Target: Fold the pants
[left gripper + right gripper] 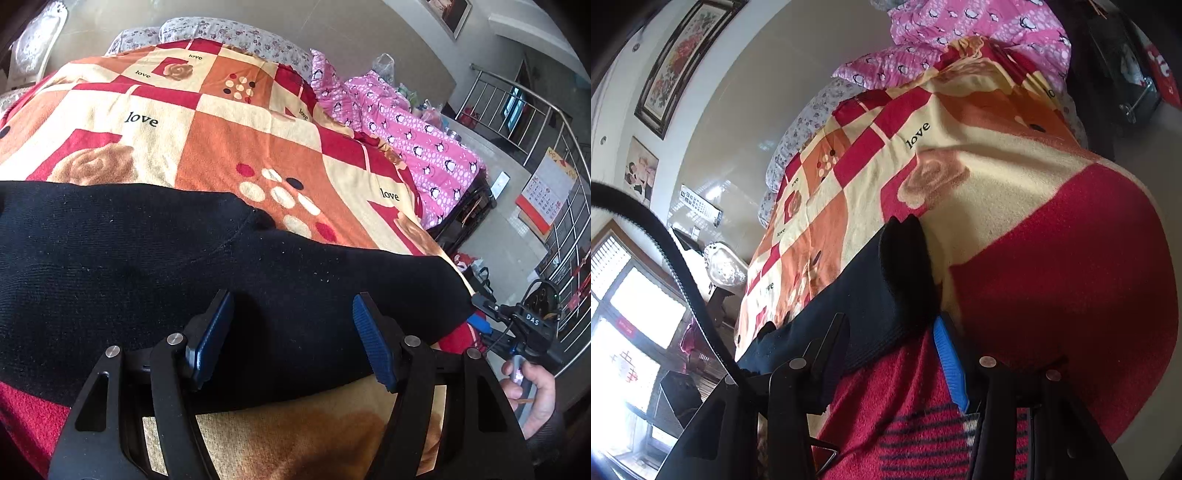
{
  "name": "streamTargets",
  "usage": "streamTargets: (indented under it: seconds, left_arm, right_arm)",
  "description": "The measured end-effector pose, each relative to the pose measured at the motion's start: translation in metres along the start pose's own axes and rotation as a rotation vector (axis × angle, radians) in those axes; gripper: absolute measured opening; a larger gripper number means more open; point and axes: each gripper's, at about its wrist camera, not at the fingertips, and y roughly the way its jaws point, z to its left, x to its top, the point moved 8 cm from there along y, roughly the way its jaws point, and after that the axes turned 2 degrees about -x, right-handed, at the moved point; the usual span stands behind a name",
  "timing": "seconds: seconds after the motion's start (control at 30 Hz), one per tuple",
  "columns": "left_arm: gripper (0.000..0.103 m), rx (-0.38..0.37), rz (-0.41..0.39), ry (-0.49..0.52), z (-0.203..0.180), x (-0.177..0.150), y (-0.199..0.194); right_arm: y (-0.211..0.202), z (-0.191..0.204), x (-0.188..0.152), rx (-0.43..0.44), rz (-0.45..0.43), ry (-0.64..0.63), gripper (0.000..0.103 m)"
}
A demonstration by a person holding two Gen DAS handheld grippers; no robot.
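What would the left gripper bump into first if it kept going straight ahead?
Most likely the black pants. The left gripper points slightly downward with its jaws open, and the dark fabric lies right in front of them on the patterned blanket. How near it is, I can't tell.

Black knit pants (147,266): run out past the left edge in the left wrist view, so full length not seen. Their near edge is covered by the left hand-held gripper (293,332) frame. In the right wrist view the pants' lower end sits behind a black finger (831,354). Bed's patchwork fleece blanket (207,122) is cut off at the frame bottom.
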Motion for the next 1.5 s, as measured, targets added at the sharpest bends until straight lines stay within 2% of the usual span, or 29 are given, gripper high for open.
streamTargets:
  seconds: [0.23, 0.33, 0.5, 0.53, 0.6, 0.67, 0.73, 0.8, 0.9, 0.93, 1.03, 1.1, 1.2, 1.4, 1.5]
  left_arm:
    - [0.067, -0.024, -0.001, -0.023, 0.003, 0.001, -0.001]
    - [0.067, -0.01, 0.003, -0.013, 0.002, 0.0, 0.0]
    - [0.067, -0.01, 0.007, -0.015, 0.001, 0.002, 0.0]
    - [0.067, -0.008, 0.025, -0.005, -0.002, 0.004, 0.001]
    - [0.067, -0.018, 0.061, 0.006, -0.015, 0.009, 0.001]
    - [0.067, -0.08, 0.068, 0.004, -0.038, 0.019, -0.001]
    - [0.068, -0.129, 0.082, 0.008, -0.064, 0.029, 0.003]
    - [0.067, -0.182, 0.131, 0.001, -0.089, 0.031, 0.02]
    - [0.067, -0.205, 0.213, 0.01, -0.115, 0.022, 0.052]
    - [0.067, -0.196, 0.238, 0.007, -0.119, 0.018, 0.062]
    - [0.067, -0.09, 0.284, -0.001, -0.118, 0.002, 0.087]
    - [0.068, -0.038, 0.227, 0.026, -0.121, 0.0, 0.088]
    - [0.067, 0.048, 0.21, 0.09, -0.127, -0.006, 0.092]
    - [0.069, 0.213, 0.217, 0.216, -0.133, -0.016, 0.103]
    - [0.073, 0.254, 0.215, 0.264, -0.136, -0.02, 0.108]
  right_arm:
    - [0.006, 0.007, 0.0, -0.06, -0.054, -0.099, 0.044]
    - [0.003, 0.001, -0.003, -0.076, -0.075, -0.101, 0.03]
    - [0.003, -0.002, -0.002, -0.074, -0.096, -0.146, 0.019]
    - [0.003, -0.001, -0.003, -0.074, -0.102, -0.163, 0.015]
    - [0.002, 0.003, -0.004, -0.098, -0.129, -0.21, 0.013]
    - [0.003, 0.004, -0.006, -0.115, -0.148, -0.23, 0.012]
    - [0.005, -0.002, -0.007, -0.093, -0.156, -0.189, 0.012]
    - [0.005, -0.006, -0.006, -0.063, -0.164, -0.147, 0.012]
    - [0.006, -0.009, -0.005, -0.036, -0.156, -0.117, 0.012]
    - [0.006, -0.009, -0.004, -0.029, -0.15, -0.113, 0.012]
    - [0.006, -0.008, -0.005, -0.024, -0.135, -0.105, 0.012]
    - [0.005, -0.007, -0.006, -0.036, -0.135, -0.115, 0.012]
    - [0.004, -0.005, -0.007, -0.067, -0.156, -0.146, 0.012]
    - [0.005, -0.004, -0.007, -0.105, -0.157, -0.148, 0.012]
    - [0.006, -0.005, -0.006, -0.104, -0.14, -0.142, 0.012]
